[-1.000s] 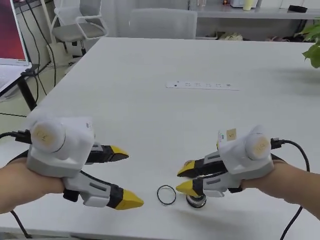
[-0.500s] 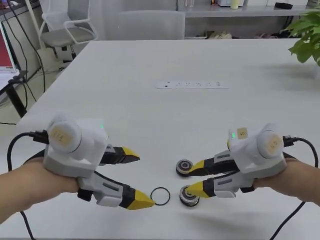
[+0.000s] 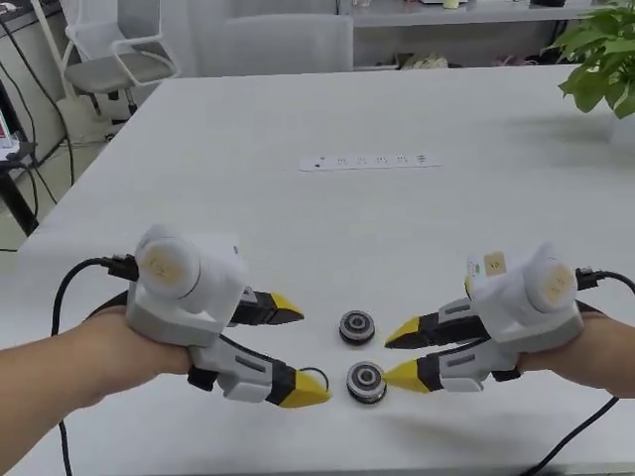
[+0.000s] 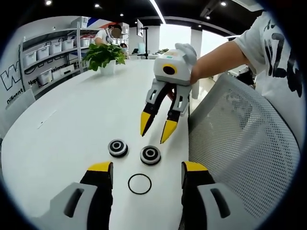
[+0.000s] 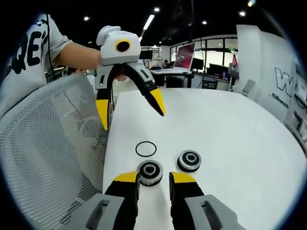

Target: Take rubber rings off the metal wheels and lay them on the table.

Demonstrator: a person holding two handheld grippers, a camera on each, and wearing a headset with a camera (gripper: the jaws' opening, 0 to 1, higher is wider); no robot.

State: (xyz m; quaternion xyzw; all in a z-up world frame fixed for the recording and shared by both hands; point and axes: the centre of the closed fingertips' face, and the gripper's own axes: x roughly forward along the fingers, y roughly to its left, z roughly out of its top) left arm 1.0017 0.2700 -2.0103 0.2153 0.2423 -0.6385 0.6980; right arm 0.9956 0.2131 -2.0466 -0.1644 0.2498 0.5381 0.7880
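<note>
On the surface (image 3: 298, 119) one ring (image 4: 139, 184) lies off, two wheels (image 3: 357, 327) look still ringed, and the left tool (image 3: 313, 353) and right tool (image 3: 388, 357) are open, empty.

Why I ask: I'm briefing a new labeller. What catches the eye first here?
Two yellow-tipped grippers face each other low over the white table, the left gripper and the right gripper both open. Between their tips sit two metal wheels, and a loose black rubber ring lies before the left gripper.

Head view downward; gripper views opposed across wheels (image 3: 357, 326)
</note>
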